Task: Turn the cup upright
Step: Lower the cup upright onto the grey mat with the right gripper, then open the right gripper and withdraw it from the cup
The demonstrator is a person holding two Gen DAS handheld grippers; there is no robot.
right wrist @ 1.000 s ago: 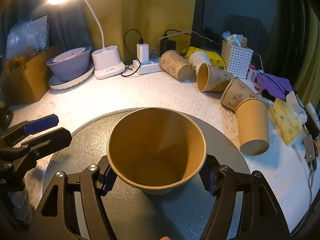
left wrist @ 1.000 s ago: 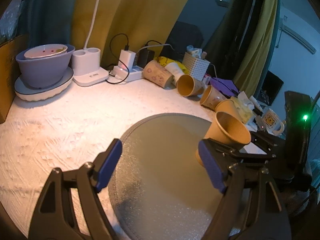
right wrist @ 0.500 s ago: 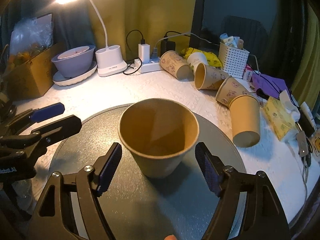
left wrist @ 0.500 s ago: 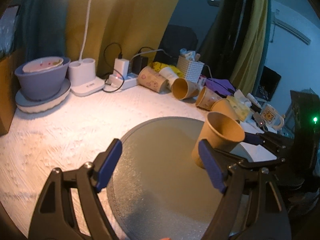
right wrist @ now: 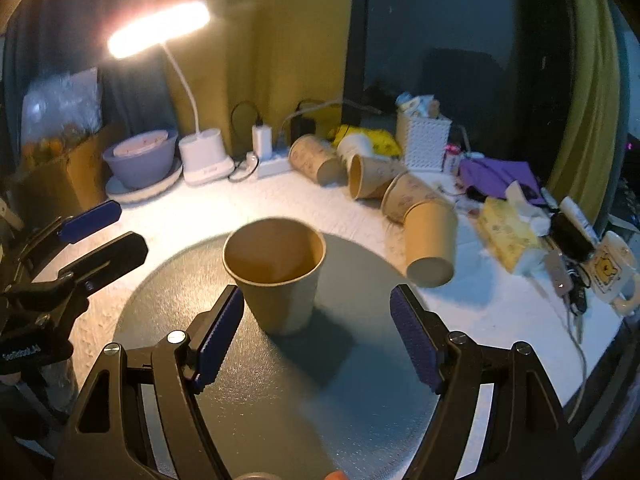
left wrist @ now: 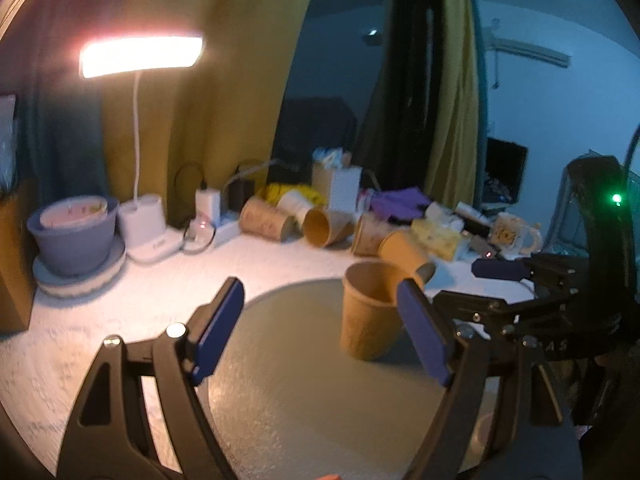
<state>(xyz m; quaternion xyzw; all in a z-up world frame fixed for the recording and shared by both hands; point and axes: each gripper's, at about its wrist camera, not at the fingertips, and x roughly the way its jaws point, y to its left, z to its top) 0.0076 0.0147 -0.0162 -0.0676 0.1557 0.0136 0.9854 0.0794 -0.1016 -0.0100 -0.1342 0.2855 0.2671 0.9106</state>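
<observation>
A brown paper cup (right wrist: 278, 272) stands upright, mouth up, on the round grey mat (right wrist: 320, 380). It also shows in the left wrist view (left wrist: 370, 312) on the mat (left wrist: 300, 380). My right gripper (right wrist: 318, 340) is open and empty, pulled back just behind the cup. My left gripper (left wrist: 320, 332) is open and empty, left of the cup; it shows at the left edge of the right wrist view (right wrist: 92, 236).
Several paper cups (right wrist: 372, 178) lie on their sides at the back, one (right wrist: 430, 242) at the mat's right edge. A lit desk lamp (right wrist: 204, 156), a purple bowl (right wrist: 140, 156), a power strip (right wrist: 272, 164), a white basket (right wrist: 424, 142), tissues (right wrist: 508, 232) and a mug (right wrist: 610, 268) ring the table.
My right gripper has let go of the cup and drawn back and up; the cup now stands free on the mat. My left gripper has lifted and tilted up.
</observation>
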